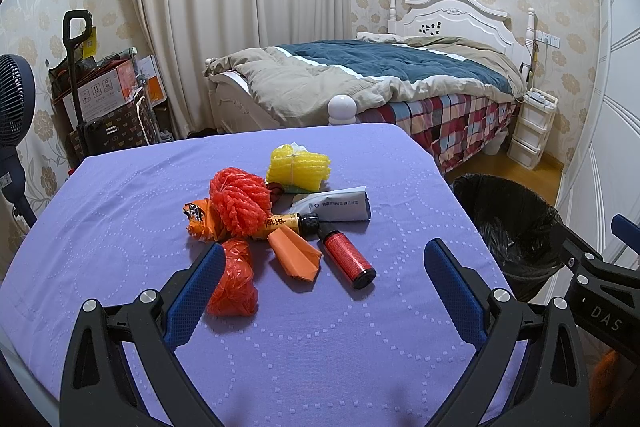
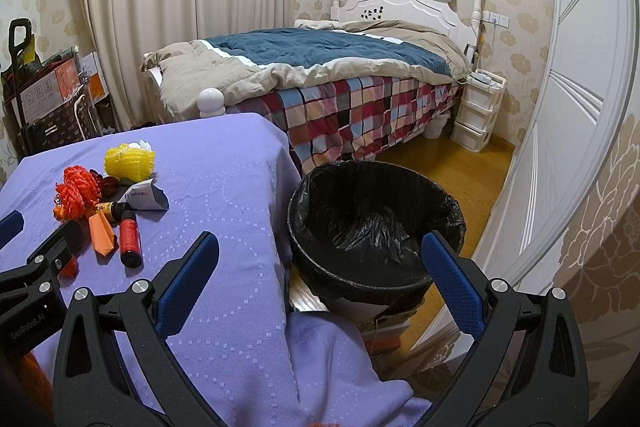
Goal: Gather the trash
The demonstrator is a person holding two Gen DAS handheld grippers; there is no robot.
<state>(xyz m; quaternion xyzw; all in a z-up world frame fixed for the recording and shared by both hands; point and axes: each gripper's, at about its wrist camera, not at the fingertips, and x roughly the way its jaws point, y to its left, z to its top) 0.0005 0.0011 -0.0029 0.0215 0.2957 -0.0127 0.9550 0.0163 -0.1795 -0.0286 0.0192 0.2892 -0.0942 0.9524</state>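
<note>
- Fan [image 1: 14,95], dark blue, at the far left edge of the left wrist view, with stacked cardboard boxes [image 1: 104,91] beside it against the wall.
- Left gripper [image 1: 324,259]: jaws spread wide, holding nothing, low over the purple tablecloth [image 1: 120,211]; its left finger pad [image 1: 196,291] lies just beside the crumpled orange-red plastic bag [image 1: 234,281].
- Trash pile, centre of the table, left to right: orange snack wrapper [image 1: 200,219]; red mesh fruit net [image 1: 240,201] lying on top of it; folded orange paper [image 1: 294,253]; yellow-labelled small bottle [image 1: 290,221] on its side; red small bottle [image 1: 348,255] with black cap, on its side; grey-white pouch [image 1: 334,205] behind the bottles; yellow foam fruit net [image 1: 298,167] at the far end of the pile.
- Right gripper [image 2: 320,267]: jaws spread wide, empty, straddling the table's right edge, its right finger in front of the bin's near rim.
- Trash bin [image 2: 304,223], round, lined with a black bag, standing on the floor just beside the table's right side; nothing from the pile seen inside.
- Bed [image 2: 320,67] with blue and beige quilt and checked sheet, behind table and bin.
- White drawer unit [image 2: 478,115], beside the bed's headboard.
</note>
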